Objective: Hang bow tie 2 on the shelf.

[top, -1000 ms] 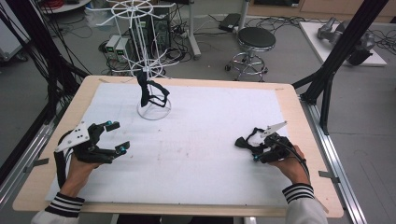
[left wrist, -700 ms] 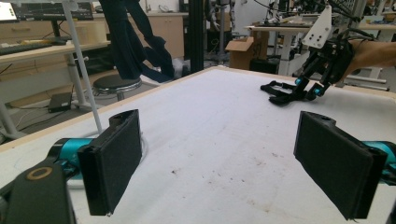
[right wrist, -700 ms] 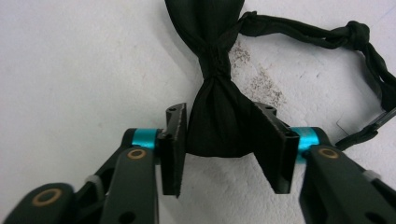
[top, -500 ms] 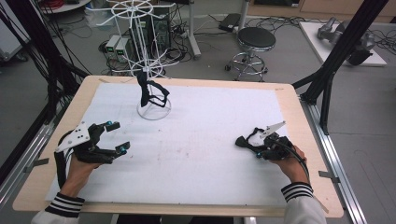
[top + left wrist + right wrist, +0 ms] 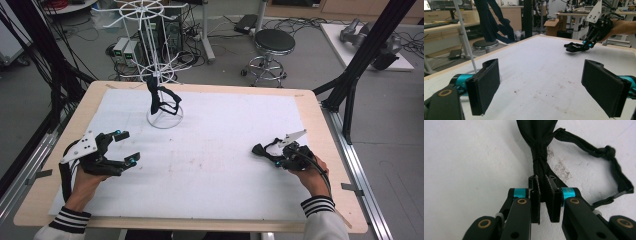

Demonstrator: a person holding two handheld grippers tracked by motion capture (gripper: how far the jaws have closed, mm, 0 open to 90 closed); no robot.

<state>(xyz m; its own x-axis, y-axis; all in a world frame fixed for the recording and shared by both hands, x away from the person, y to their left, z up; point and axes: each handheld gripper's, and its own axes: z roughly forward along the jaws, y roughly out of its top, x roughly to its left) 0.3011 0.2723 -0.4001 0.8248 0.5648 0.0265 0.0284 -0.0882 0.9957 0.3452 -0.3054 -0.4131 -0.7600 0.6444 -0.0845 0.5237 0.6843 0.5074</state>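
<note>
The high view takes in the whole table [image 5: 320, 107], covered by a white sheet [image 5: 215, 145], with the left gripper [image 5: 125, 147] near the left edge and the right gripper [image 5: 262, 151] near the right edge, well apart; a white wire rack [image 5: 159, 75] stands at the far left of the sheet with a dark cloth [image 5: 159, 100] hanging from it, and a round stool [image 5: 274, 42] stands on the floor beyond the table. From this height the black strap [image 5: 260, 149] at the right gripper is a small dark shape lying on the sheet, its form unclear. The right gripper view supplies the detail: the right gripper [image 5: 544, 192] has just been closing and its two jaws are clenched on the strap [image 5: 540, 157], which is black fabric gathered into a narrow stitched neck just ahead of the pads, widening beyond it, with a thin cord [image 5: 599, 151] looping off to one side to a knot and back toward the gripper. The strap rests on the white sheet [image 5: 469, 157], faintly stained beside it. The left gripper view shows the left gripper [image 5: 540, 87] with its jaws released and wide apart, nothing between them, above the bare sheet [image 5: 536, 65]; farther off it shows the right gripper [image 5: 576, 47] and the strap end [image 5: 571, 47] low over the sheet, and the rack's pole [image 5: 465, 37] with the dark cloth [image 5: 491, 22] at left.
</note>
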